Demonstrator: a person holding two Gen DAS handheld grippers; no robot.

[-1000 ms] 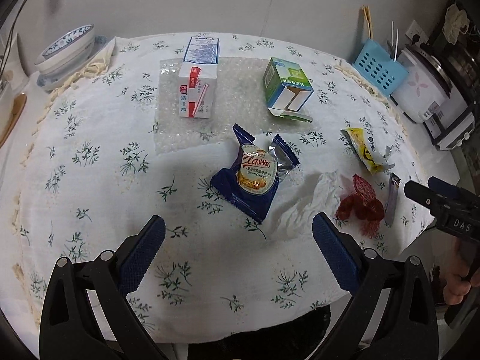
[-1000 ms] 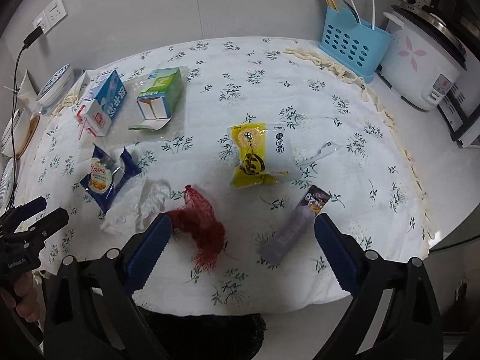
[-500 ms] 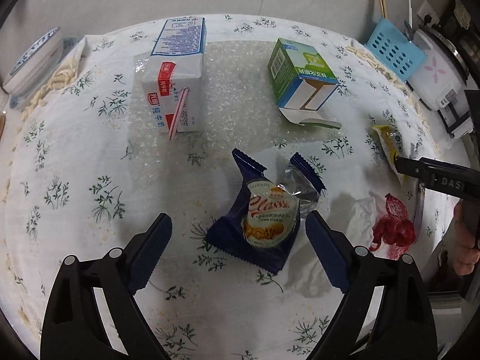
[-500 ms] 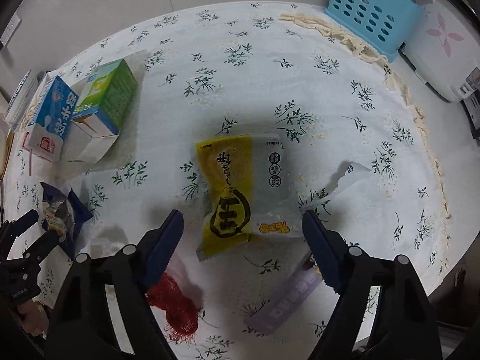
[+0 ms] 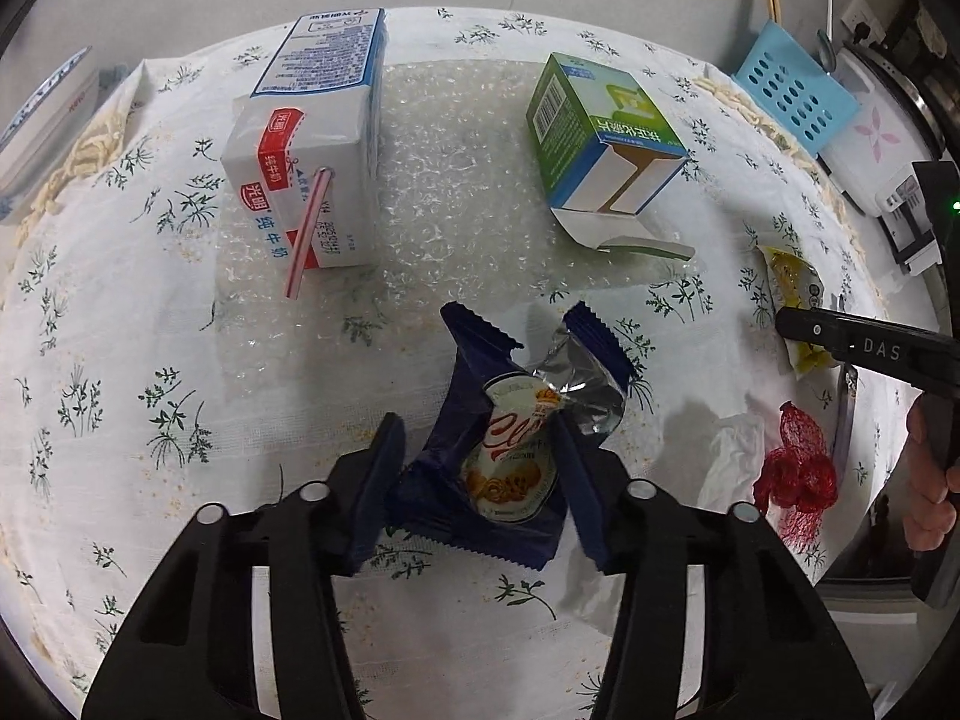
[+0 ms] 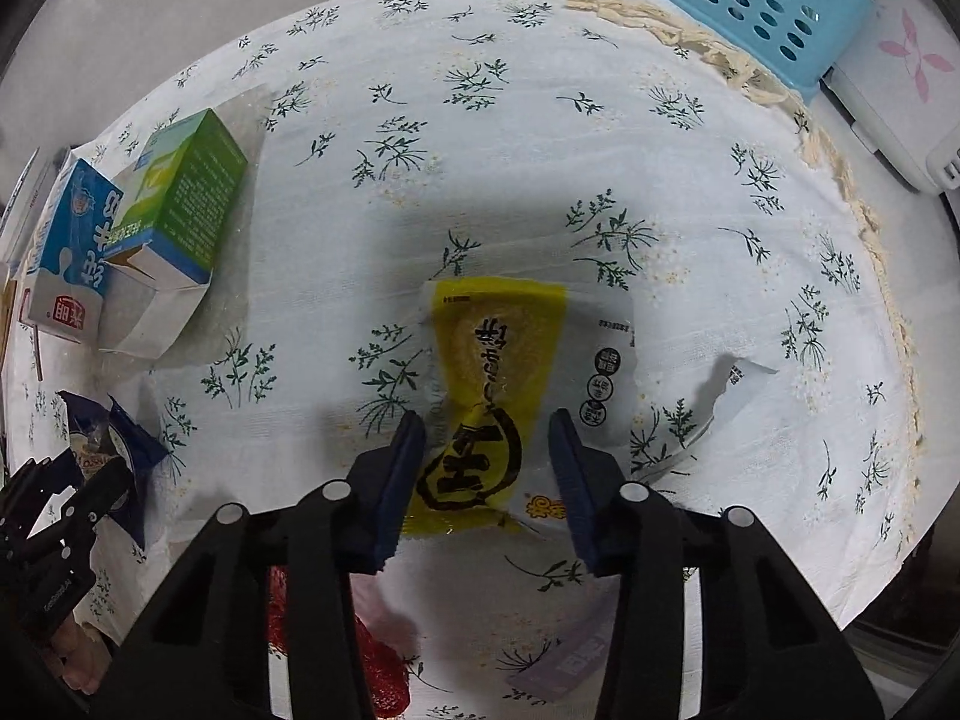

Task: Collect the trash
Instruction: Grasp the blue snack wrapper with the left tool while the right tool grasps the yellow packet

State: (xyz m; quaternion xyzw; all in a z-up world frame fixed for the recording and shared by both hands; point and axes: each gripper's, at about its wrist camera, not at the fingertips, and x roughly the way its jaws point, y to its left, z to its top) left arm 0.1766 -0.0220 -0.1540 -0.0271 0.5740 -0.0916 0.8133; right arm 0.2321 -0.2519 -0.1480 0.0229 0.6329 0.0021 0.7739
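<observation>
Our left gripper pinches the blue biscuit wrapper; our right gripper squeezes the yellow snack packet.

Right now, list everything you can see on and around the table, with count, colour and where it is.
milk carton: 1, white and blue with a pink straw, far left on the bubble wrap
green box: 1, green and white, end flap open, far centre
bubble wrap: 1 sheet, clear, under both cartons
biscuit wrapper: 1, dark blue with silver lining, between the left claw's fingers
yellow wrapper: 1, yellow and clear, between the right claw's fingers
red mesh net: 1, red, near table edge
tissue: 1, white, crumpled, beside the net
purple stick packet: 1, near edge
blue basket: 1, far right
rice cooker: 1, white, beside the basket
tablecloth: 1, white floral
left claw: 1, black with blue pads
right claw: 1, same
</observation>
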